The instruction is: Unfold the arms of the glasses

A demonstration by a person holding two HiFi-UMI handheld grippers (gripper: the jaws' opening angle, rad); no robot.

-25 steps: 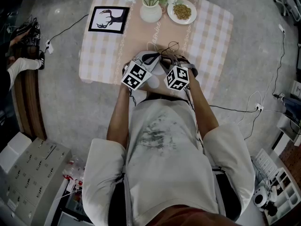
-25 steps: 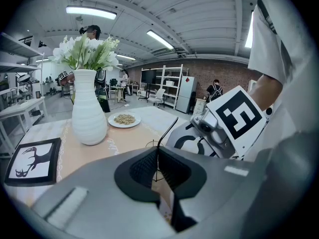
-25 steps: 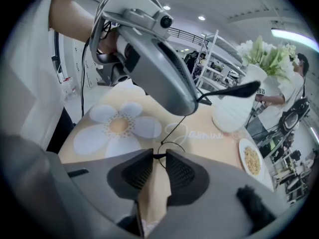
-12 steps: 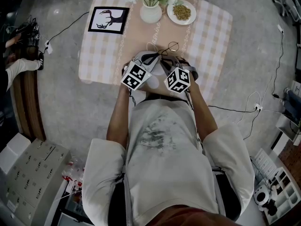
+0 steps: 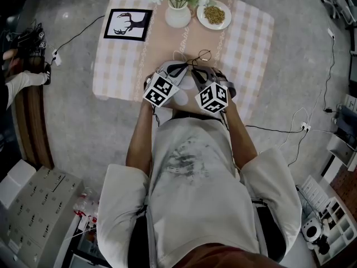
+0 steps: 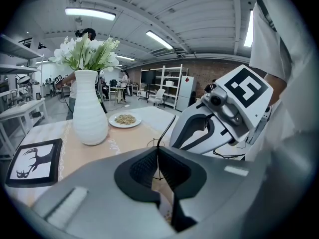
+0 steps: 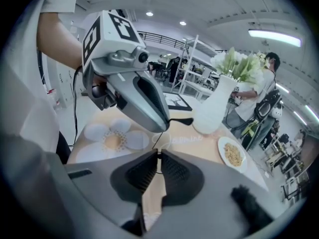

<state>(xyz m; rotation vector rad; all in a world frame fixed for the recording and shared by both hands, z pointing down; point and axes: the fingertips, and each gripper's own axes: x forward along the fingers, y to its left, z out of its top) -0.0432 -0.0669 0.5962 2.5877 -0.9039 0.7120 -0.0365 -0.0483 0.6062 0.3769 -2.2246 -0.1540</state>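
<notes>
**Visitor:** What does the head view, looking down, show?

**Onlooker:** A person in a white shirt stands at six o'clock of a table point(image 5: 120, 66) covered with a checked cloth. A white vase point(image 5: 178, 17) of white flowers sits at twelve o'clock. A plate point(image 5: 215, 14) of grains is at one o'clock, and a framed picture point(image 5: 128, 23) of a deer is at ten o'clock. The left gripper point(image 5: 184, 67) and right gripper point(image 5: 202, 71) point toward each other over the near middle of the table. The thin wire glasses point(image 5: 204, 54) are at their tips, with one lens ring sticking out toward twelve o'clock.

**Visitor:** And the left gripper view?

**Onlooker:** The left gripper's jaws are clenched on a thin wire part of the glasses point(image 6: 168, 128), which runs up between the pads. One black arm slants away toward one o'clock. The right gripper point(image 6: 219, 118) fills the two o'clock area, just beside. The vase stands at ten o'clock with the plate beyond it. The picture lies at eight o'clock.

**Visitor:** And the right gripper view?

**Onlooker:** The right gripper's jaws are closing, and the pad tips pinch the wire frame at the centre. The left gripper point(image 7: 134, 93) reaches in from eleven o'clock, its tip just above those pads. A dark arm end of the glasses point(image 7: 182, 121) pokes out from it toward one o'clock. On the cloth, a flower-shaped mat point(image 7: 112, 139) lies at nine o'clock. The vase stands at one o'clock and the plate is at three o'clock.
</notes>
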